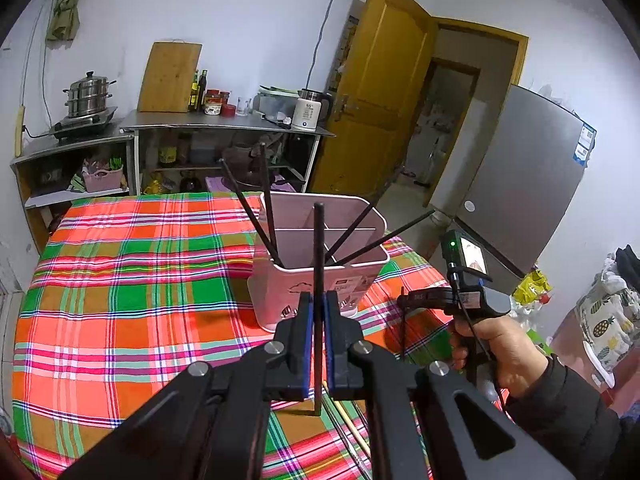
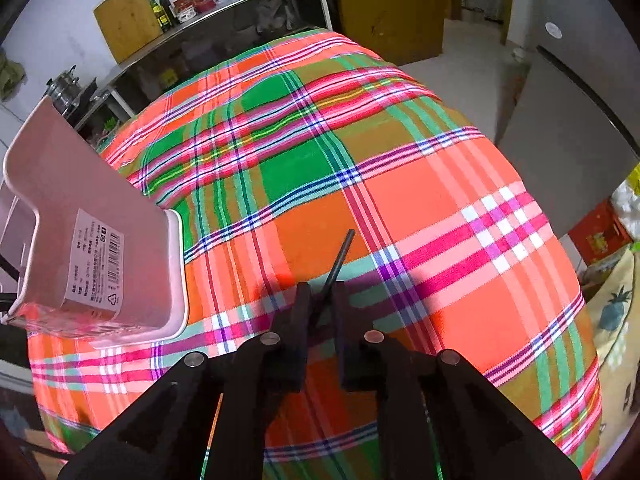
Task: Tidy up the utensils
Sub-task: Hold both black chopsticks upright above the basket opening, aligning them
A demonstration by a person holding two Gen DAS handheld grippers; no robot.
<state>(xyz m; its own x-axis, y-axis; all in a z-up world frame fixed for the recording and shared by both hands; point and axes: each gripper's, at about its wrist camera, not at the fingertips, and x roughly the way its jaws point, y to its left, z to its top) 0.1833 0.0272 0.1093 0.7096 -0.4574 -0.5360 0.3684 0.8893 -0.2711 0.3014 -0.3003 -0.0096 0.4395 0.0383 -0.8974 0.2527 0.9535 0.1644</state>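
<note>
I have a black chopstick (image 1: 319, 280) pinched upright in my left gripper (image 1: 319, 312), the blue pads closed on it around mid-length, just in front of the pink holder (image 1: 320, 280) on the plaid tablecloth (image 1: 120, 280). It looks thin, stiff and light, probably slick, so I judge a grip near the middle keeps it from swinging or slipping. Four more black chopsticks (image 1: 256, 212) already lean in the holder's compartments. My right gripper (image 2: 322, 304) points down at the cloth with a second chopstick (image 2: 338, 260) between its jaws; they stand nearly closed around it, but I cannot tell whether they are actually squeezing it. A pale chopstick (image 1: 352, 428) lies on the cloth beneath my left gripper.
</note>
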